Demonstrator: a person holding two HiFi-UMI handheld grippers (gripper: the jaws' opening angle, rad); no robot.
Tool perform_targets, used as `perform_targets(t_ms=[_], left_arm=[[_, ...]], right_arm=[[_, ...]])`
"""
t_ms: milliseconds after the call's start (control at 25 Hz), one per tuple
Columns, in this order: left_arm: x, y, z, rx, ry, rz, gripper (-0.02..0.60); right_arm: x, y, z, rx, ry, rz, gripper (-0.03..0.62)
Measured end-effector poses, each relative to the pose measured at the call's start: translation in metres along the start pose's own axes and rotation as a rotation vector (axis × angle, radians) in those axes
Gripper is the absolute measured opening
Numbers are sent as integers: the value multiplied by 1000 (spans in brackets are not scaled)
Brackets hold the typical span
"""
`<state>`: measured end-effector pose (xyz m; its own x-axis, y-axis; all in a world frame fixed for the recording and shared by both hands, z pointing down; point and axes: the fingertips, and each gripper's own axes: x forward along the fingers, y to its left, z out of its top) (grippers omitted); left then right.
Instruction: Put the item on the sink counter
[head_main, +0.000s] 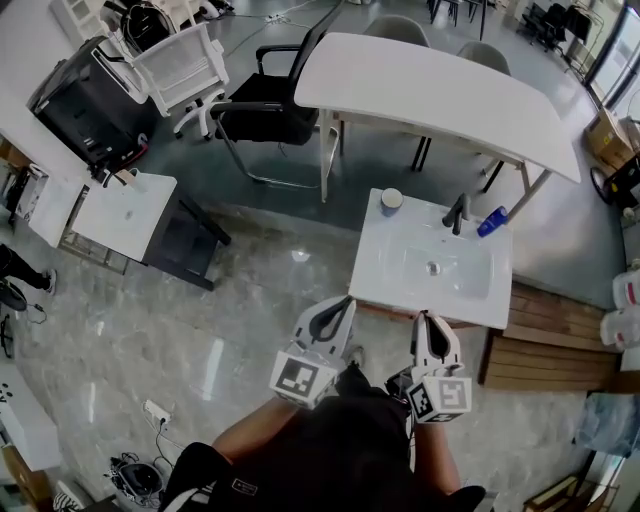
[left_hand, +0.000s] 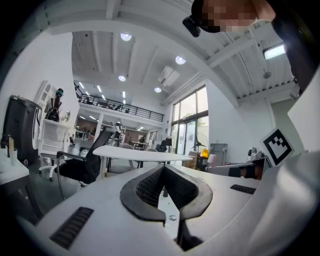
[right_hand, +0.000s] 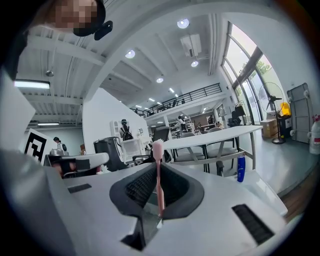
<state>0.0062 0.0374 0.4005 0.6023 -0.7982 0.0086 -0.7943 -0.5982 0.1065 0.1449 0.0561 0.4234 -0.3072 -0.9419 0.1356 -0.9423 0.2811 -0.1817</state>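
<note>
A thin pink toothbrush stands upright between the jaws of my right gripper, which is shut on it. In the head view that gripper hovers at the near edge of the white sink counter, pointing toward the basin. My left gripper hangs just left of the counter's near corner. Its jaws are shut with nothing between them. On the counter's far side are a faucet, a cup and a blue bottle. The toothbrush does not show in the head view.
A long white table stands behind the sink counter, with a black chair to its left. Another small white sink unit sits at the left. Wooden planks lie right of the counter. The blue bottle also shows in the right gripper view.
</note>
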Motion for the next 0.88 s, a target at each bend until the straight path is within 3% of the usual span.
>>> perform_targets(t_ms=[440, 880], left_arm=[[47, 17, 11, -7, -22, 83, 15], [91, 39, 5, -17, -13, 72, 15]], right_arm=[[44, -34, 13, 11, 6, 67, 25], [89, -56, 14, 12, 18, 56, 25]])
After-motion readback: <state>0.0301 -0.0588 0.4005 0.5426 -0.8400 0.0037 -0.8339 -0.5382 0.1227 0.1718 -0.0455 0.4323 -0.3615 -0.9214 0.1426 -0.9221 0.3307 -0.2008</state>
